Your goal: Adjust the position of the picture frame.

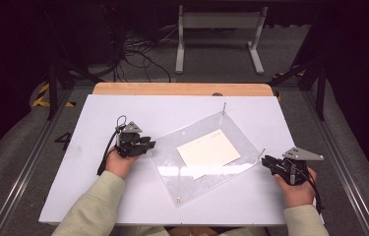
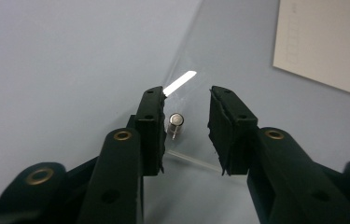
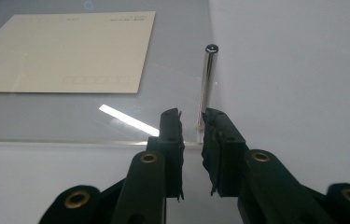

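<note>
A clear acrylic sheet (image 1: 192,184) lies slanted on the white table (image 1: 123,201), with a cream paper (image 1: 208,150) at its middle. Thin metal posts stand at its far corner (image 1: 224,108) and right corner (image 1: 262,152). My left gripper (image 1: 151,144) is at the sheet's left corner. Its jaws (image 2: 186,93) stand open around a short metal stud (image 2: 176,122), which sits close to the left pad without being pressed. My right gripper (image 1: 265,160) points at the right corner. Its jaws (image 3: 191,114) are narrowly apart, and the tall post (image 3: 207,79) rises just beyond their tips.
A low stud (image 1: 178,199) marks the sheet's near corner. A wooden strip (image 1: 182,89) runs along the table's far edge. Beyond it, a white stand (image 1: 219,29) and loose cables (image 1: 138,49) lie on the floor. Bare white table surrounds the sheet on every side.
</note>
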`<action>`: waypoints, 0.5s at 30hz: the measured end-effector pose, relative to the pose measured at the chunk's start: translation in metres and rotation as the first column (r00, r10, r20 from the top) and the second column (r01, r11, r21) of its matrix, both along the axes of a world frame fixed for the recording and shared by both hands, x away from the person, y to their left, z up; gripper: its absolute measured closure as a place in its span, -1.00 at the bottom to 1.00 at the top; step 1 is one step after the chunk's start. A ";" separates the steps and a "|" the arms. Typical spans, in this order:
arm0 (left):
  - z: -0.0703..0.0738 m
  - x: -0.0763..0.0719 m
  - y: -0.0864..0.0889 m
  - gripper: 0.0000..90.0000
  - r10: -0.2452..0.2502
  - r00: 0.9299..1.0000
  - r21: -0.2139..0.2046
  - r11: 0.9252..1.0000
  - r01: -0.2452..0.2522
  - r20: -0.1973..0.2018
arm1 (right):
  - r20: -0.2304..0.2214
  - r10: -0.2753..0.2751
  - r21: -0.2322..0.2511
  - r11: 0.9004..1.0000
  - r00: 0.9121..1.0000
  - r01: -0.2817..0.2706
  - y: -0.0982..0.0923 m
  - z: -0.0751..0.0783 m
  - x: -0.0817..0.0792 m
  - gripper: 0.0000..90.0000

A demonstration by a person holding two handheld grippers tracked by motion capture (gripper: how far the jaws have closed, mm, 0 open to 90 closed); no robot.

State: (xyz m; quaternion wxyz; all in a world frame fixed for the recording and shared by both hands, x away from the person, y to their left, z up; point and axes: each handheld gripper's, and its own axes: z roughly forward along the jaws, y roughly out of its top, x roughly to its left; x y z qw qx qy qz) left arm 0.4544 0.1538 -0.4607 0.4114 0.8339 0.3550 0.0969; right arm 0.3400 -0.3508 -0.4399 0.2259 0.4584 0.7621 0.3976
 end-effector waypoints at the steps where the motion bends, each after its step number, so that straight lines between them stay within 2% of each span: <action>1: -0.001 0.000 -0.002 0.58 0.011 1.000 0.001 1.000 -0.011 0.010 | -0.002 0.001 0.001 1.000 1.000 -0.001 0.000 0.000 0.001 0.69; 3: 0.000 0.000 -0.004 0.74 0.030 0.999 0.035 0.999 -0.032 0.038 | 0.004 -0.003 0.002 1.000 1.000 0.003 0.002 -0.001 0.004 0.66; 4: -0.001 0.000 -0.003 0.84 0.044 0.999 0.015 0.999 -0.044 0.017 | 0.008 -0.002 -0.005 1.000 1.000 0.002 0.002 -0.001 0.008 0.64; 6: -0.001 0.001 -0.001 0.85 0.052 0.999 0.000 0.999 -0.052 0.001 | 0.010 -0.006 -0.006 1.000 1.000 0.006 0.003 -0.001 0.011 0.62; 10: 0.002 -0.006 -0.006 0.86 0.034 0.999 0.047 0.998 -0.034 0.009 | 0.019 -0.018 -0.004 1.000 1.000 0.018 0.003 -0.001 0.019 0.62; 15: 0.007 -0.018 -0.008 0.86 -0.017 1.000 0.100 0.995 0.018 -0.008 | 0.020 -0.023 -0.010 1.000 1.000 0.024 0.002 0.000 0.023 0.69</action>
